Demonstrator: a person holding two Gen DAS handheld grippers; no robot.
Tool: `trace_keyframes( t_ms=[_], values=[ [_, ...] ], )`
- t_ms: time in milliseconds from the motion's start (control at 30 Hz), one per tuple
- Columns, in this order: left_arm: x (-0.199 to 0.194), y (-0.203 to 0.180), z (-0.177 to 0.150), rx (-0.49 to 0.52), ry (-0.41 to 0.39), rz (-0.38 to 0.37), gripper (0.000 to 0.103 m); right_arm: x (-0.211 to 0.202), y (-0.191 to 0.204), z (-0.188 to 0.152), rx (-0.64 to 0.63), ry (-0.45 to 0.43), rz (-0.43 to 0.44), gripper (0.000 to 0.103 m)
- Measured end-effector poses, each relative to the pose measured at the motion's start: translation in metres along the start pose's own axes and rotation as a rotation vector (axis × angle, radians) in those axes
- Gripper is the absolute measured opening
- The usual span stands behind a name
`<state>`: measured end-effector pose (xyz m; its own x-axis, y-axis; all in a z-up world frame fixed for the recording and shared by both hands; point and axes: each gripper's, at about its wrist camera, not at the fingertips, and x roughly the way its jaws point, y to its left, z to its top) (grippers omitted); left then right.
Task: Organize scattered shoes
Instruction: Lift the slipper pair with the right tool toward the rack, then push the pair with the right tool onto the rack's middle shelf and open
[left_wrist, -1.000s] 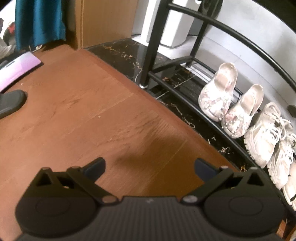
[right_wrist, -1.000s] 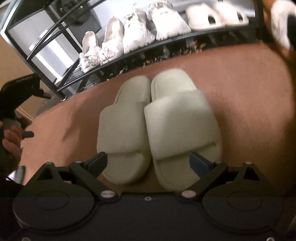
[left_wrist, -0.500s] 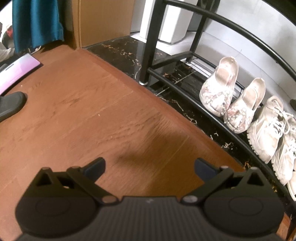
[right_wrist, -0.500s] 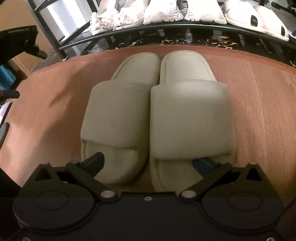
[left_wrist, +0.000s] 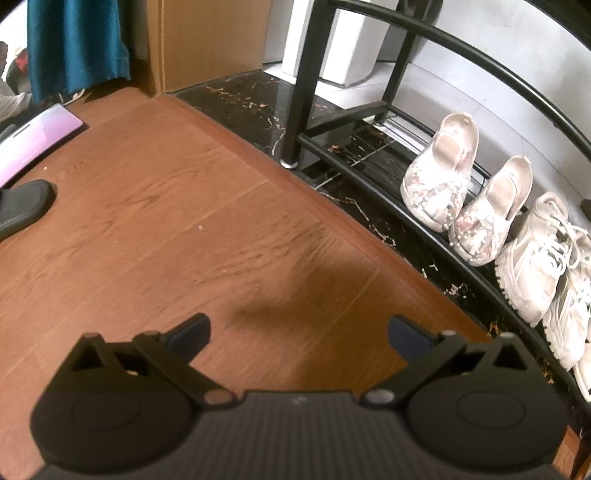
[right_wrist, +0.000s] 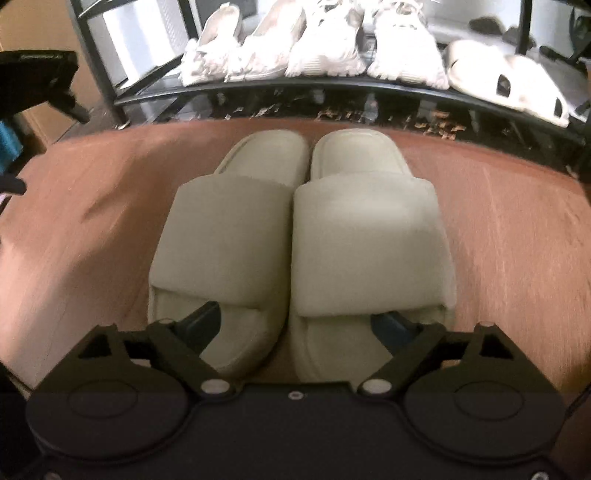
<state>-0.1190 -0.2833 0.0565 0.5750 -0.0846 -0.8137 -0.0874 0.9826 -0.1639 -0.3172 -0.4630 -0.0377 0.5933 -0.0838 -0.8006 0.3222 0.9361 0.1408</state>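
Slippers (right_wrist: 299, 236) paired on floor, long axis along right claw (right_wrist: 295, 321); its jaws closing, straddling heels, not yet clamped. Left claw (left_wrist: 299, 332) released, farther.

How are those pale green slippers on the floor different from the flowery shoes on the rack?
The slippers are plain, open-toed, and sit on the wooden floor; the flowery shoes are patterned, closed-toed, and lean on the black rack. Both pairs sit neatly side by side.
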Motion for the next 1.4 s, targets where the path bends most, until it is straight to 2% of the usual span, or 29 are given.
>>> trace_keyframes(
  t_ms=[100,233,300,400,567,667,700,767,833,1067,1233,1400],
  values=[
    [0.001,0.000,0.000,0.002,0.005,-0.003,0.102,0.002,0.006,-0.002,-0.046,-0.020,-0.011,0.095],
    [0.002,0.001,0.000,0.000,0.009,-0.005,0.102,0.003,0.007,-0.003,-0.071,-0.078,-0.016,0.089],
    [0.004,0.000,0.000,0.003,0.015,-0.007,0.102,0.007,0.007,-0.003,-0.091,-0.102,-0.025,0.089],
    [0.006,-0.002,0.000,0.011,0.019,0.007,0.102,0.017,0.010,-0.007,-0.144,-0.189,-0.046,0.093],
    [0.007,-0.005,-0.001,0.026,0.012,0.006,0.102,0.025,0.010,-0.021,-0.152,-0.325,-0.041,0.103],
    [0.010,-0.007,-0.001,0.037,0.018,0.004,0.102,0.030,0.010,-0.018,-0.136,-0.343,-0.038,0.102],
    [0.012,-0.008,-0.002,0.041,0.021,0.004,0.102,0.031,0.011,-0.016,-0.141,-0.348,-0.030,0.099],
    [0.014,-0.008,-0.002,0.045,0.026,0.007,0.102,0.029,0.012,-0.016,-0.152,-0.374,0.007,0.069],
    [0.017,-0.009,-0.002,0.048,0.033,0.012,0.102,0.027,0.015,-0.014,-0.156,-0.383,0.046,0.049],
    [0.017,-0.007,-0.002,0.039,0.031,0.020,0.102,0.015,0.023,-0.009,-0.190,-0.442,0.028,0.030],
    [0.015,-0.004,0.000,0.024,0.007,0.042,0.102,-0.003,0.024,-0.006,-0.165,-0.462,0.021,0.027],
    [0.011,0.005,0.002,-0.026,-0.001,0.066,0.102,-0.034,0.026,-0.008,-0.218,-0.479,-0.018,0.027]
  ],
)
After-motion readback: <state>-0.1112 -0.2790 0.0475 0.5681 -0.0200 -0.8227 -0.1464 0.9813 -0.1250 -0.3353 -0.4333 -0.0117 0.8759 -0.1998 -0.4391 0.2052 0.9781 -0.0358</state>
